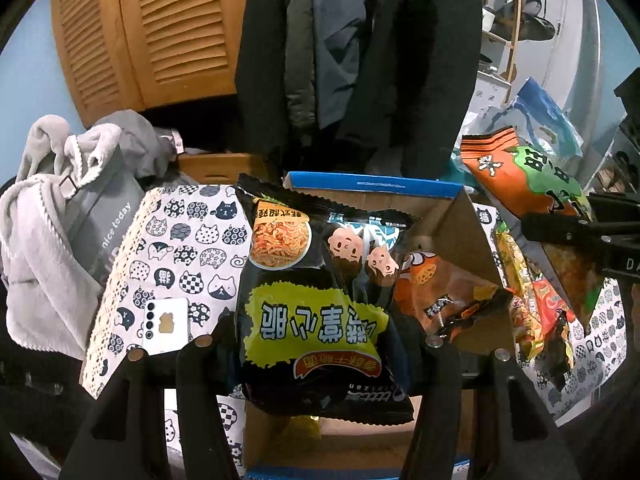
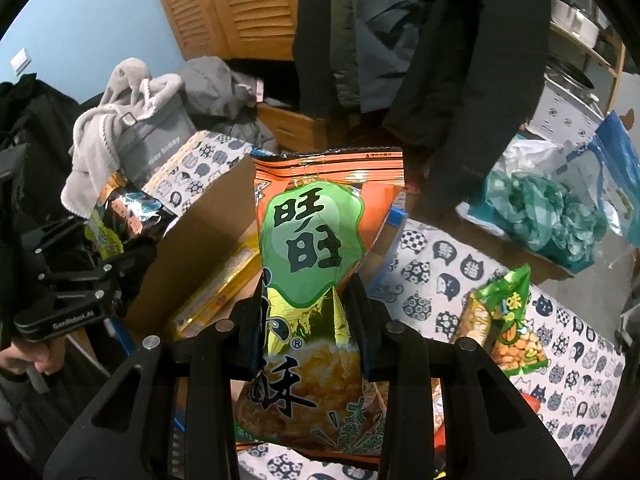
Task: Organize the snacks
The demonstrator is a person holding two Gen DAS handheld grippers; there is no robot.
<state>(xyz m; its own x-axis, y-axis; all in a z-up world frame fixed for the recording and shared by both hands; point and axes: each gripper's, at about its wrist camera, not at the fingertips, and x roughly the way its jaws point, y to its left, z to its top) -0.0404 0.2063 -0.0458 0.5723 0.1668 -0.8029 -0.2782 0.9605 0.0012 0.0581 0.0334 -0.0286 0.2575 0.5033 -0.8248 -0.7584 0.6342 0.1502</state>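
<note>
Crinkly foil in both grippers, over the box.
We see the left gripper (image 1: pixel 320 344) with fingers apart around the black bag (image 1: pixel 316 300), whether pressing we cannot tell; it could drop askew past the box (image 1: pixel 452 216) wall beyond its fingers. Our right gripper (image 2: pixel 308 328) is clamped on the orange bag (image 2: pixel 320 240); pinched thin, that could slide out. Counted: two held bags, one box, one orange pack (image 1: pixel 444 296) inside, one green pack (image 2: pixel 508 328) right of the right fingers.
</note>
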